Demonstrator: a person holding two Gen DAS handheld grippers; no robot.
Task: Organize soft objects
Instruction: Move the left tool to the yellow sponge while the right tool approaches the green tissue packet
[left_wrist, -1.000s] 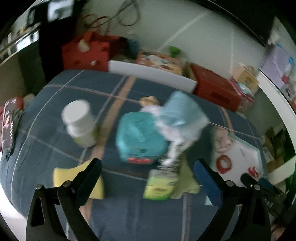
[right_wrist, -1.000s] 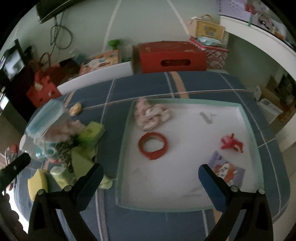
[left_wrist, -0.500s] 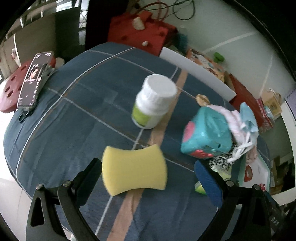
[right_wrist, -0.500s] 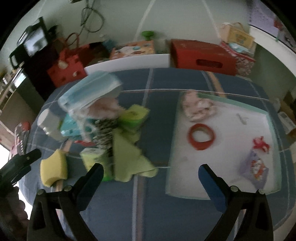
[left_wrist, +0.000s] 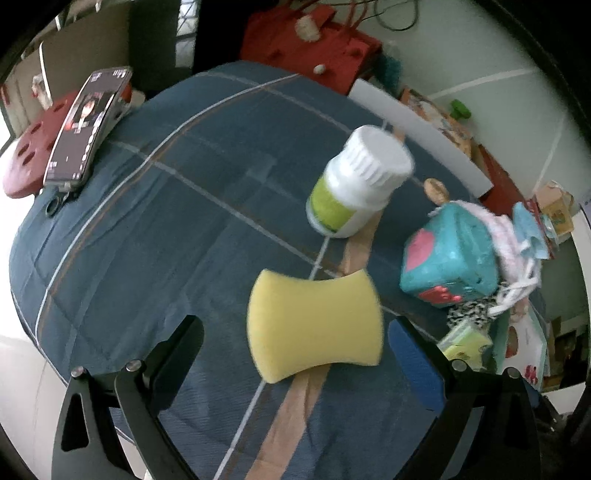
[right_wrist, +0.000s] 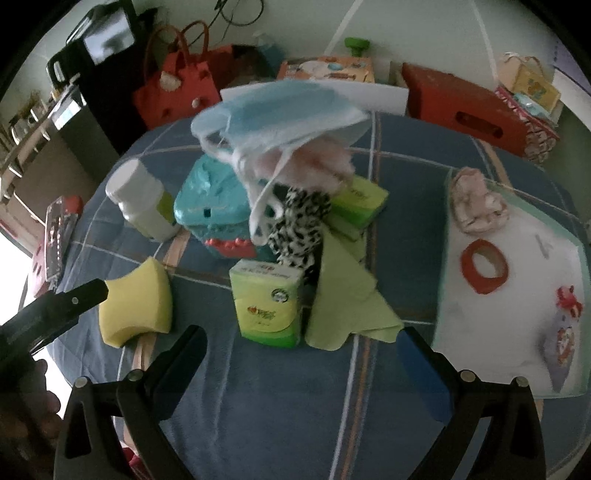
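A yellow sponge (left_wrist: 314, 325) lies on the blue plaid cloth, between the spread fingers of my left gripper (left_wrist: 295, 332), which is open with a gap on each side. The right wrist view shows the same sponge (right_wrist: 136, 302) with a left finger (right_wrist: 66, 302) at its edge. My right gripper (right_wrist: 303, 343) is open and empty, just in front of a green tissue pack (right_wrist: 267, 299) and a green cloth (right_wrist: 343, 295). Behind them are piled a black-and-white scrunchie (right_wrist: 299, 221), a pink fluffy piece (right_wrist: 314, 162) and a blue face mask (right_wrist: 284, 110).
A white bottle (left_wrist: 354, 184) and a teal box (left_wrist: 450, 258) stand behind the sponge. At the right, a white tray (right_wrist: 517, 295) holds a pink cloth (right_wrist: 476, 206), a red tape ring (right_wrist: 484, 266) and a small red toy (right_wrist: 569, 302). A phone (left_wrist: 85, 125) rests on a red stool.
The left gripper has swung left and come down close over the sponge. The right gripper has turned from the tray towards the pile of soft things. Both have stayed open.
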